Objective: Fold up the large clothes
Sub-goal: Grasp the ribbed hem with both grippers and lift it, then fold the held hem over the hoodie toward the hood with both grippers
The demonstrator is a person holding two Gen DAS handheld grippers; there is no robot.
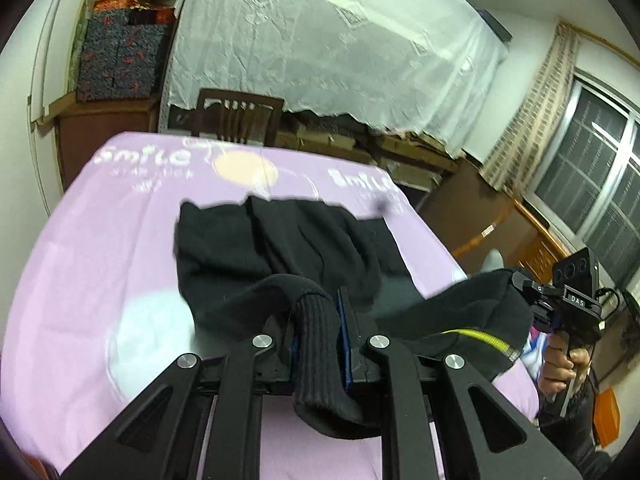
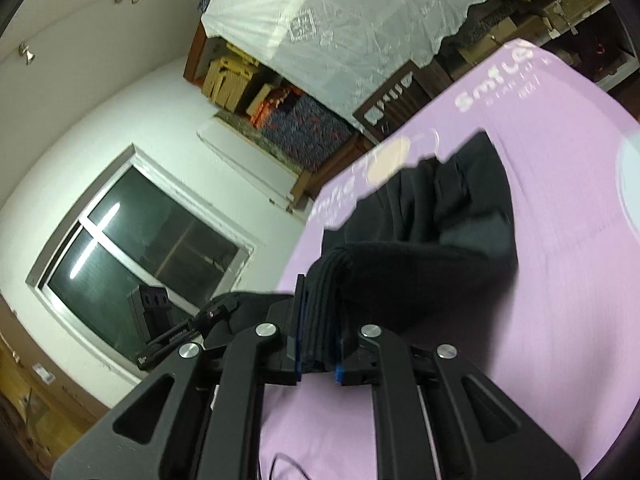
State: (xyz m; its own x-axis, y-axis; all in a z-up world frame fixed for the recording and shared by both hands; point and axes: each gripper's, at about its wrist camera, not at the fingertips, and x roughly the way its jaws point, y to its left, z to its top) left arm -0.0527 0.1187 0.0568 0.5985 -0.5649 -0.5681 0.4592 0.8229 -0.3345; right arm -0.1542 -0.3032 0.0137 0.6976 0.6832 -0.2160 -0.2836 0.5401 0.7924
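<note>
A large black garment lies partly on the purple sheet of a bed. My left gripper is shut on a ribbed black cuff or hem of it, lifted above the sheet. My right gripper is shut on another ribbed edge of the same garment, also lifted. The right gripper shows in the left wrist view at the right, held by a hand, with black cloth hanging from it.
The purple sheet has white "Smile" print. A dark wooden chair stands behind the bed. A white lace cloth covers stacked boxes. A window is at the right, a wooden cabinet below it.
</note>
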